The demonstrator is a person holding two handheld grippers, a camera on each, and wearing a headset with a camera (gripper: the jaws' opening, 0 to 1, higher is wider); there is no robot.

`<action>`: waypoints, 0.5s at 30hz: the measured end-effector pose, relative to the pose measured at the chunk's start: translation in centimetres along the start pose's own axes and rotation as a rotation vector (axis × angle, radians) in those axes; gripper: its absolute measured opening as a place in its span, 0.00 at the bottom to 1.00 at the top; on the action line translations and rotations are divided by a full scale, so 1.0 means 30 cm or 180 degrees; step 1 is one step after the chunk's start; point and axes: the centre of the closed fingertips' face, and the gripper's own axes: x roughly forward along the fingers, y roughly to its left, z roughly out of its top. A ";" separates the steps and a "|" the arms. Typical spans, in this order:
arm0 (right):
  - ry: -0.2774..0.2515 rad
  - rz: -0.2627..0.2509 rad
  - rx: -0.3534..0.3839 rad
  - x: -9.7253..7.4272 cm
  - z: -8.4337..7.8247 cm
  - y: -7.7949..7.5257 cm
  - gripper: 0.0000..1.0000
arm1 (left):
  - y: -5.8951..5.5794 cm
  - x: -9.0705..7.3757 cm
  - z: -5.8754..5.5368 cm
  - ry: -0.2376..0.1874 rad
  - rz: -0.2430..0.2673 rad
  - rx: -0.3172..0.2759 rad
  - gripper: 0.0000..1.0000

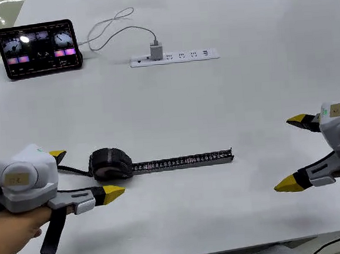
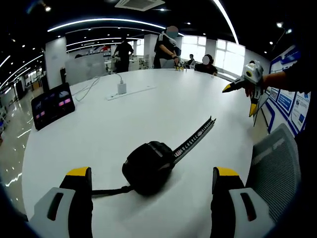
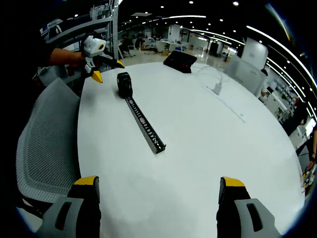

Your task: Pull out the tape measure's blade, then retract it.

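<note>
In the head view a dark tablet (image 1: 39,48) with a lit screen leans at 10 o'clock, at the far side of the white worktop (image 1: 244,97). At 8 o'clock a hand (image 1: 14,236) holds the left gripper (image 1: 85,173), its yellow-tipped jaws spread wide and gripping nothing. Just off the jaw tips, toward 3 o'clock, lies the tape measure (image 1: 110,163), a black case, with a thin strap (image 1: 73,170) trailing back between the jaws. Its blade (image 1: 184,160) is out of the case and lies flat on the worktop, pointing to 3 o'clock, with its end near the middle of the view. At 12 o'clock a white power strip (image 1: 174,57) carries a charger (image 1: 155,49), whose cable (image 1: 115,28) loops toward the tablet. At 4 o'clock the right gripper (image 1: 291,151) has its jaws wide apart and empty, well apart from the blade's end

In the left gripper view the case (image 2: 148,166) sits ahead between the two jaws, touching neither, and the blade (image 2: 195,139) runs off to 1 o'clock. In the right gripper view the blade (image 3: 144,125) stretches from centre toward 11 o'clock, where the case (image 3: 124,82) lies near the left gripper (image 3: 101,67)
</note>
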 end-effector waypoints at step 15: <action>0.0202 0.0303 -0.0278 0.079 0.037 -0.032 0.99 | -0.011 0.089 0.081 -0.0157 0.0458 -0.0172 0.99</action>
